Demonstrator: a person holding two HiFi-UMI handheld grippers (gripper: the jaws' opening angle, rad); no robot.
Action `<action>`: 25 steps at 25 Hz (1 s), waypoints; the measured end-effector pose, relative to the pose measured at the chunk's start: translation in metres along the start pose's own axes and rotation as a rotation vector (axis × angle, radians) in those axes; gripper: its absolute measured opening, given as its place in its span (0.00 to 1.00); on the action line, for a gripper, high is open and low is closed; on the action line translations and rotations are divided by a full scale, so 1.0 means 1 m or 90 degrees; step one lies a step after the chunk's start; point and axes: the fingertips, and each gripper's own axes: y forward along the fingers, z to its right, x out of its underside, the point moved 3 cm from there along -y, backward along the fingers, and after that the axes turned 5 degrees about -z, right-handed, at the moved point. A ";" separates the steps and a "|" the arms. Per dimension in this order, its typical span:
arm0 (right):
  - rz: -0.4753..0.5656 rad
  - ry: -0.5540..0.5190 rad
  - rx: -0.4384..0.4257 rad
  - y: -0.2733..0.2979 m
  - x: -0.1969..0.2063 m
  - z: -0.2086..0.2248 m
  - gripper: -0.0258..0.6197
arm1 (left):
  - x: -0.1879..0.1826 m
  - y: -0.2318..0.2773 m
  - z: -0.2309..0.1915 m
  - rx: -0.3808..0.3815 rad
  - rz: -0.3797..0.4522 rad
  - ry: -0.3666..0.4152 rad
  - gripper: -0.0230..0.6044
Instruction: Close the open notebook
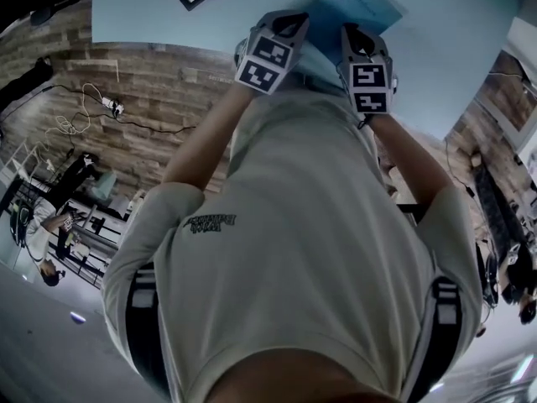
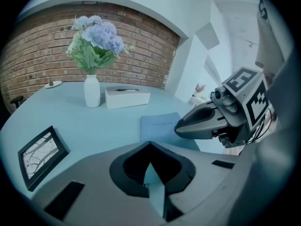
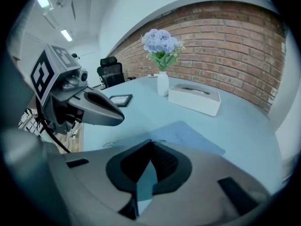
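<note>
A blue notebook lies flat on the pale blue table with its cover up, closed. It also shows in the left gripper view, where the notebook sits just ahead of the jaws, and in the right gripper view, where the notebook does the same. My left gripper hovers at its near left edge and my right gripper at its near right edge. Both stand side by side, jaws together, nothing between them. The right gripper appears as a closed beak above the notebook's right side.
A white vase of blue flowers and a white tissue box stand at the table's far side before a brick wall. A black picture frame lies to the left. A small dish sits far left. An office chair stands beyond.
</note>
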 end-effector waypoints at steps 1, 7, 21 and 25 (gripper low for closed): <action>0.023 -0.001 -0.005 -0.004 -0.012 0.001 0.05 | -0.008 -0.007 -0.001 -0.003 0.011 -0.006 0.06; 0.171 -0.035 -0.059 -0.030 -0.087 -0.008 0.05 | -0.042 -0.060 -0.010 -0.043 0.096 -0.056 0.06; 0.372 -0.093 -0.224 -0.109 -0.211 -0.074 0.04 | -0.099 -0.199 -0.032 -0.221 0.317 -0.091 0.06; 0.413 -0.104 -0.260 -0.137 -0.223 -0.090 0.04 | -0.107 -0.233 -0.018 -0.256 0.365 -0.071 0.06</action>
